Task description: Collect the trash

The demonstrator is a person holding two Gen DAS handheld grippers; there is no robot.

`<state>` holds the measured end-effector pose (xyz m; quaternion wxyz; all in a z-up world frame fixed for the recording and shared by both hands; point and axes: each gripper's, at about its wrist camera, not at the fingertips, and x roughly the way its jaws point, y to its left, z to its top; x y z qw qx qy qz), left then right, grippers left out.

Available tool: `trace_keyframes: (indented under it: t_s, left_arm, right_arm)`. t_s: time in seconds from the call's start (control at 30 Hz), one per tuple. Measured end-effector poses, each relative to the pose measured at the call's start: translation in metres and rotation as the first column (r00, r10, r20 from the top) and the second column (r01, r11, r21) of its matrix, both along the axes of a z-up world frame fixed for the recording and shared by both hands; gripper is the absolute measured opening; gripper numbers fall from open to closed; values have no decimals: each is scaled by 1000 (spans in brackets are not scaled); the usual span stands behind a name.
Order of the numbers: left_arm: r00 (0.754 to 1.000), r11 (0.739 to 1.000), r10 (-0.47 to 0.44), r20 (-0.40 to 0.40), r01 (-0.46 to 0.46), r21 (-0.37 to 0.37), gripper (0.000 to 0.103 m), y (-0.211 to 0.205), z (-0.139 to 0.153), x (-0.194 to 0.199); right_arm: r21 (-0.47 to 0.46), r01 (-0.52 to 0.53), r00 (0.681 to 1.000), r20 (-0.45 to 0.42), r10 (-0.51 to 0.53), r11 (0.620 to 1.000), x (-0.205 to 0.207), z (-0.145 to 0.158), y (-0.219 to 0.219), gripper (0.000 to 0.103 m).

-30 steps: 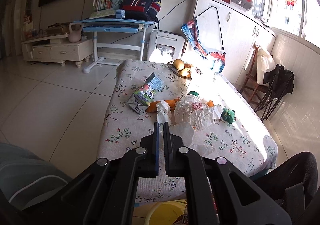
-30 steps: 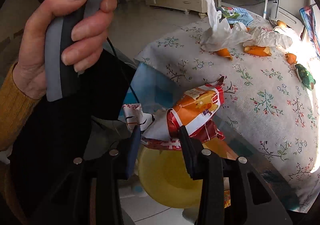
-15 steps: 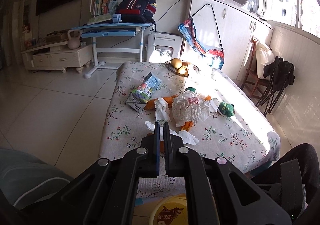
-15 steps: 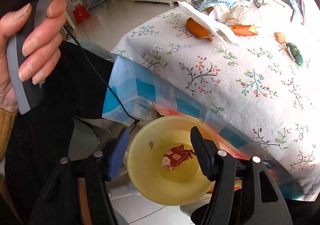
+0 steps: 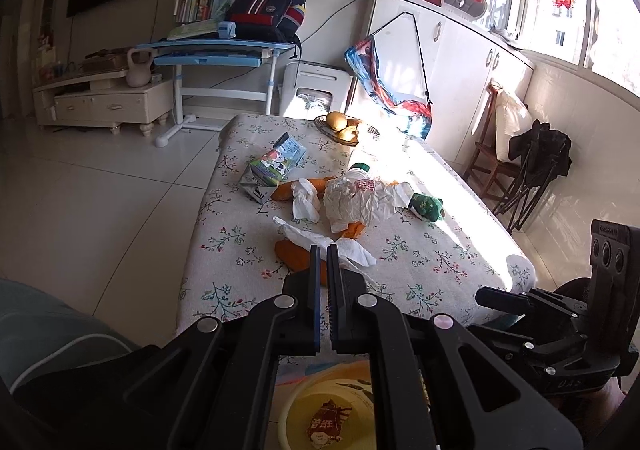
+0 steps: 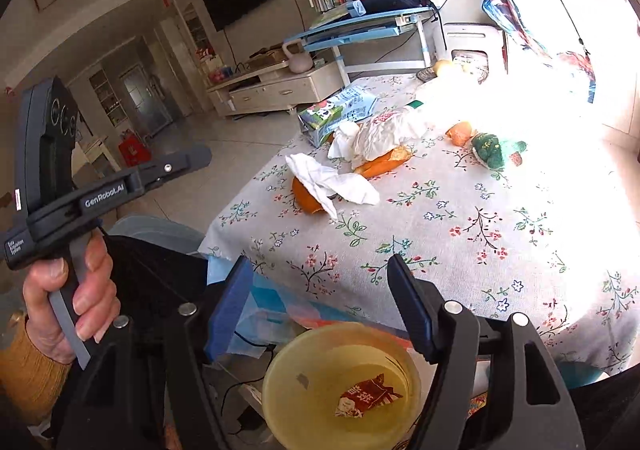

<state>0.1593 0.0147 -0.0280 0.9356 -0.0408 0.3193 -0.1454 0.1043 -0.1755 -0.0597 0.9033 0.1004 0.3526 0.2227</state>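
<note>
Trash lies scattered on the floral tablecloth of our table (image 6: pixel 460 234), while one piece already sits in the yellow bin (image 6: pixel 304 370) below the near table edge, at 6 o'clock in both views. That bin holds a single red snack wrapper (image 6: pixel 368 396) on its bottom; we see nothing else inside it.

On the table, going from big to small: a green-and-white milk carton (image 5: pixel 272 168) lies on its side at about 11 o'clock from the table's middle. Just beside it, toward 3 o'clock, rests a crumpled white paper wad (image 5: pixel 354 202), with a smaller tissue (image 5: pixel 306 202) touching an orange peel strip (image 5: pixel 284 190) on its 9 o'clock side. Nearer to us, a flat white tissue (image 5: pixel 320 240) drapes over another orange peel (image 5: pixel 296 256). A small green plush toy (image 5: pixel 428 206) sits at 3 o'clock from the wad. At the far end, around 12 o'clock, a shallow fruit basket (image 5: pixel 320 123) holds a few yellow fruits (image 5: pixel 337 120).

Our left gripper (image 5: pixel 323 250) hangs above the near edge with its fingers pressed nearly together and nothing between them. Our right gripper (image 6: pixel 320 282) hovers over the bin, spread wide and empty.
</note>
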Motion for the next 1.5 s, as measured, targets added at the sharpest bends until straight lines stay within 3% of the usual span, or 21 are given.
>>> trace_keyframes:
  t_s: [0.13,0.2,0.23,0.27,0.3,0.5,0.53,0.63,0.7,0.93,1.07,1.33,1.43,1.5]
  left_arm:
    - [999,1000,4,-41,-5,-25,7,2,-5,9]
    - [995,998,5,-103,-11,-59,37,1,-10,26]
    - [990,997,20,-137,-30,-72,67,0,-15,35]
    - [987,995,44,-155,-57,-81,75,-1,-19,43]
    - [983,994,61,-175,-76,-80,75,-2,-23,52]
    - [945,982,153,-288,-177,-60,72,-14,-49,104]
    - [942,983,158,-295,-179,-43,62,-18,-52,111]
    - [929,989,141,-343,-148,4,12,-29,-66,129]
    - [936,989,145,-321,-142,34,3,-32,-67,131]
    - [978,992,26,-207,-51,-114,2,-18,-28,91]
    - [983,989,-27,-183,-1,-149,2,-11,-12,55]
    - [952,985,-132,-277,95,-141,2,-21,-41,-20]
    - [921,982,-179,-347,145,-122,3,-31,-62,-34]
    - [911,984,-179,-372,165,-68,12,-39,-71,-40]
  right_arm:
    - [70,42,999,-22,-41,997,3,2,-14,69]
    - [83,48,999,-24,-46,995,3,3,-16,69]
    - [90,48,999,-24,-46,995,3,4,-16,69]
    - [96,45,999,-24,-43,994,3,4,-16,69]
    - [101,40,999,-23,-38,994,3,3,-16,69]
    - [105,11,1000,-22,-8,994,3,-1,-13,70]
    - [111,10,1000,-22,-8,994,3,-1,-14,70]
    - [128,14,1000,-26,-10,992,5,-2,-17,70]
    - [137,18,1000,-24,-15,990,5,-2,-20,70]
    - [159,52,999,-9,-51,986,4,2,-27,71]
    - [157,72,997,5,-74,985,1,5,-28,72]
    - [145,78,996,20,-82,986,-3,10,-23,74]
    - [132,72,997,25,-76,989,-4,10,-20,74]
    - [121,67,997,28,-71,990,-5,10,-18,74]
